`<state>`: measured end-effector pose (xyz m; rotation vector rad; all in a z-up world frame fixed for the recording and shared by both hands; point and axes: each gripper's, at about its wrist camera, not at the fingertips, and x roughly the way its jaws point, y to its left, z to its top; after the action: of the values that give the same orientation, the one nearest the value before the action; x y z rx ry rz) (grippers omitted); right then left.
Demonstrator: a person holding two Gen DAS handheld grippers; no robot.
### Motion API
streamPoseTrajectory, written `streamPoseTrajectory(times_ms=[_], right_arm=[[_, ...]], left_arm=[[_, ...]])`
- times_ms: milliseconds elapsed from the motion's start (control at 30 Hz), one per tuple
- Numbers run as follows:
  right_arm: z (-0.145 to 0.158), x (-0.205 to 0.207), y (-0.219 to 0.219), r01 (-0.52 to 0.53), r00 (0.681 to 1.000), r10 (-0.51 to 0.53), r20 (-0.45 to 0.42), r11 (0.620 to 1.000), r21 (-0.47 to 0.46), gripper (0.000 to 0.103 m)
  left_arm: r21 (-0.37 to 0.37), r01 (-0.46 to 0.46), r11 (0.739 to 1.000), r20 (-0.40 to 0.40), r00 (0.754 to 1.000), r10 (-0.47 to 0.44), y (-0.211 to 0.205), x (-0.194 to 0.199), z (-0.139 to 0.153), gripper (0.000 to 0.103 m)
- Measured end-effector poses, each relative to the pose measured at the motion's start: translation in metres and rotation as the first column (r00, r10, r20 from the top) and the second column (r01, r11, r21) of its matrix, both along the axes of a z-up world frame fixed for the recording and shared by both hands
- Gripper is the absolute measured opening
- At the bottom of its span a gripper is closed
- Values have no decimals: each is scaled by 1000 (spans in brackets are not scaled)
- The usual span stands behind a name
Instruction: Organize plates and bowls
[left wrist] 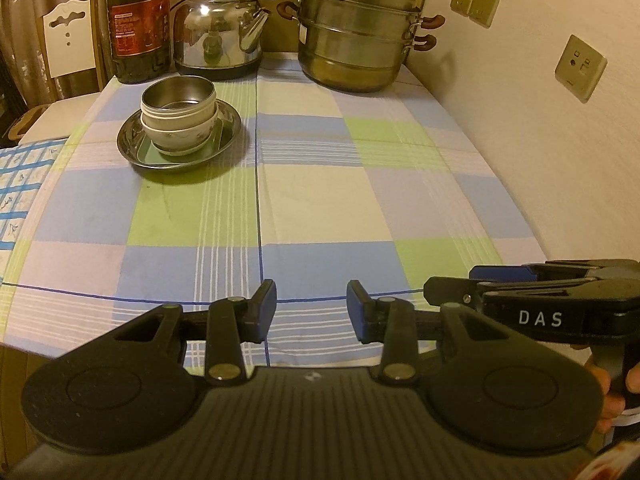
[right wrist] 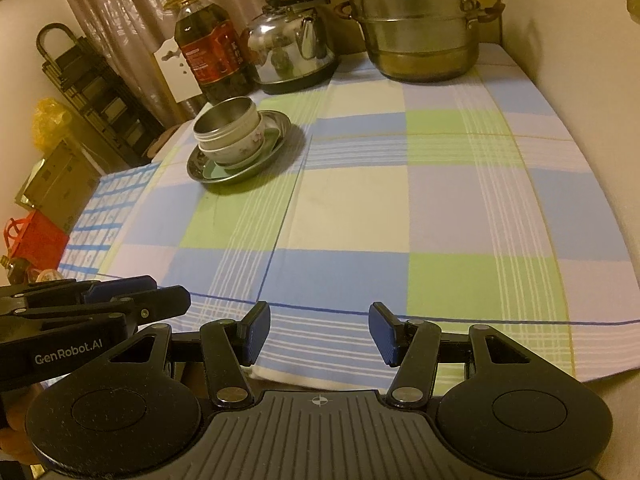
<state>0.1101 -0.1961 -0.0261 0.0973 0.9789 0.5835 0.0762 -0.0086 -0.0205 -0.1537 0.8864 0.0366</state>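
A steel bowl (left wrist: 178, 95) nests in white ceramic bowls (left wrist: 180, 134), the lowest one flowered, and the stack stands on a steel plate (left wrist: 132, 148) at the far left of the checked tablecloth. The right wrist view shows the same stack (right wrist: 230, 130) on its plate (right wrist: 196, 168). My left gripper (left wrist: 311, 310) hovers open over the near table edge with nothing between its blue pads. Beside it my right gripper (right wrist: 319, 332) is also open and holds nothing. Each gripper shows from the side in the other's view, the right gripper (left wrist: 496, 284) and the left gripper (right wrist: 132, 292).
Along the back stand an oil bottle (left wrist: 138, 24), a steel kettle (left wrist: 218, 36) and a tiered steamer pot (left wrist: 356, 32). A wall with sockets (left wrist: 580, 68) bounds the right side. A second patterned cloth (left wrist: 20, 184) lies to the left. Boxes and a red bag (right wrist: 36, 236) sit on the floor.
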Motion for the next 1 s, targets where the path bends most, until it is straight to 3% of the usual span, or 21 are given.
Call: streamPoseTrajectory(times_ms=[1000], right_arm=[[0,5,-8,-4,1000,4,-3,1000,-1,55]], left_arm=[[6,-1,1000,-2,1000,1,-6,7,-1,35]])
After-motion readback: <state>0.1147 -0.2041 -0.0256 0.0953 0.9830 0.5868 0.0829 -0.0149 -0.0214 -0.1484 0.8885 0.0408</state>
